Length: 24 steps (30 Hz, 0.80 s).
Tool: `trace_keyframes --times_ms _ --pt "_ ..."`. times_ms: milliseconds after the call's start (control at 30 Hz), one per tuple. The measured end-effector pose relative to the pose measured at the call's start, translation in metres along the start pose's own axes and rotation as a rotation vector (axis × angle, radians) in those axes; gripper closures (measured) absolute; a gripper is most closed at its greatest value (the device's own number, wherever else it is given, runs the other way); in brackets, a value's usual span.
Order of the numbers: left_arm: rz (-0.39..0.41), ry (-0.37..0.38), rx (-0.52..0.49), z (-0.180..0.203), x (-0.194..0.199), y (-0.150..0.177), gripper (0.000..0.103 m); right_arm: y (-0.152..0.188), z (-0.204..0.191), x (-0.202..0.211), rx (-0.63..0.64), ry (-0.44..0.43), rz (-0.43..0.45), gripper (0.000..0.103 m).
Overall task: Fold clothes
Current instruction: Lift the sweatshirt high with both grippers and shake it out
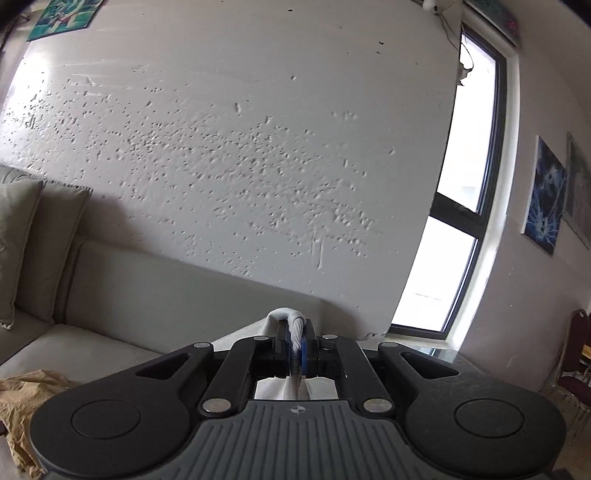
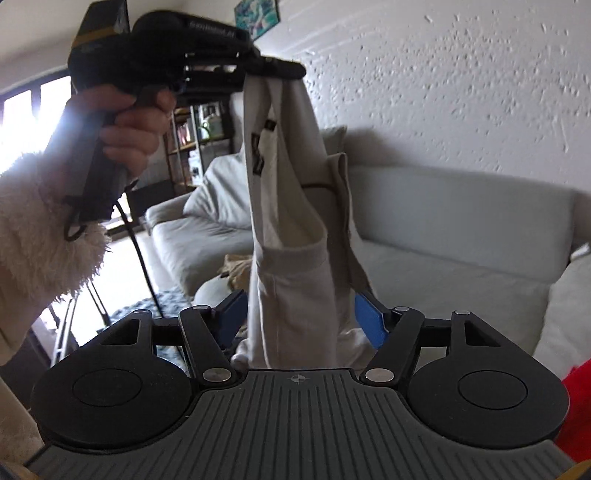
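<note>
My left gripper [image 2: 275,70] pinches the white shirt [image 2: 291,229] by one edge, hanging it at twelve o'clock over the sofa [image 2: 443,266]. My right gripper [image 2: 301,317] gapes wide around it; closing on bunched layers could twist the fold.

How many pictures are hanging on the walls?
3 in the left wrist view: a teal picture top left, a blue picture right of the window, and a grey picture beside it. The teal picture shows again in the right view. Others may be hidden.
</note>
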State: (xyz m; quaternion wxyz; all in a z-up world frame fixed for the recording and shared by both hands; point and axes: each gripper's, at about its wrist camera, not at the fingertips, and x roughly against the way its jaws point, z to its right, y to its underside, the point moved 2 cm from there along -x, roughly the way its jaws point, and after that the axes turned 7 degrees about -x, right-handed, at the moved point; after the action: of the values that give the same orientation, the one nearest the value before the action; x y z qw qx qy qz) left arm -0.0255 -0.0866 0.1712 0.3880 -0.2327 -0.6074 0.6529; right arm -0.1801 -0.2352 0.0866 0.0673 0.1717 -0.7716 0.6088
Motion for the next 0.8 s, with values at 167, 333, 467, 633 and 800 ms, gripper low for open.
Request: trace_keyframes --times_ms 167,333,467,633,800 --pt "0.019 -0.034 -0.034 0.017 0.005 -0.009 0.100 0.023 -0.017 -0.029 -0.033 0.008 0.055 0.035" --pt "0.054 -0.032 -0.054 0.034 0.012 -0.006 0.100 0.029 -0.024 -0.050 0.039 0.269 0.052 0.034" --pt "0.101 -0.065 -0.028 0.030 0.016 -0.007 0.100 0.044 0.008 -0.069 -0.106 0.253 -0.098 0.096" --pt "0.167 -0.128 0.031 0.016 0.021 -0.010 0.100 0.040 0.019 -0.054 -0.002 0.341 -0.062 0.099" --pt "0.269 -0.170 0.063 0.010 0.033 -0.013 0.100 -0.065 0.040 0.004 0.160 0.649 0.275 0.100"
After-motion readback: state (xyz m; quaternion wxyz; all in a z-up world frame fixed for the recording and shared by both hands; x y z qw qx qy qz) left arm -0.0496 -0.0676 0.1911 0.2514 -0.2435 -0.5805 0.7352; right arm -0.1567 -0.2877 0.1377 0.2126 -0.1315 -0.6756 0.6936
